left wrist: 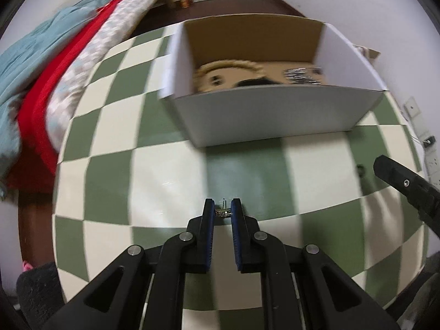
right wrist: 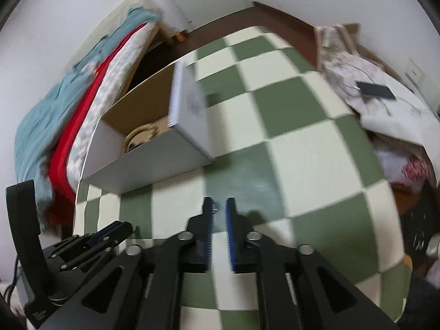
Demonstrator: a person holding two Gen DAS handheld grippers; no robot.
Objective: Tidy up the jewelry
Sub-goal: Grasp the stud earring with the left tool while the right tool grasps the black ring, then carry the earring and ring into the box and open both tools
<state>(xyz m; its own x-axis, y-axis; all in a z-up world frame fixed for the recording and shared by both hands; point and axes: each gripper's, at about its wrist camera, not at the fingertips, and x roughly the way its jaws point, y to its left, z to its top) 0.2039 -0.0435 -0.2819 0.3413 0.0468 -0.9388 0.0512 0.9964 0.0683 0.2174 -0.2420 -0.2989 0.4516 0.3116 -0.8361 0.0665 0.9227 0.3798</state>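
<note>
My left gripper point(left wrist: 222, 206) is shut on a small metal ring point(left wrist: 222, 212) and holds it above the green-and-cream checkered table point(left wrist: 170, 170), in front of an open white cardboard box point(left wrist: 275, 112). Inside the box lie a beaded bracelet point(left wrist: 228, 67) and a silvery piece of jewelry point(left wrist: 302, 75). My right gripper point(right wrist: 219, 206) hovers over the table with its jaws a narrow gap apart; a tiny object point(right wrist: 215, 209) seems to sit at the left fingertip, too blurred to name. The box point(right wrist: 148, 159) is to its upper left. The left gripper point(right wrist: 110, 233) shows at lower left.
A bed with teal, red and patterned blankets point(left wrist: 41, 82) runs along the table's left side. A phone point(right wrist: 375, 90) lies on a pile of cloth and bags point(right wrist: 385, 110) at the table's right. The right gripper's finger point(left wrist: 398, 178) juts in at the right.
</note>
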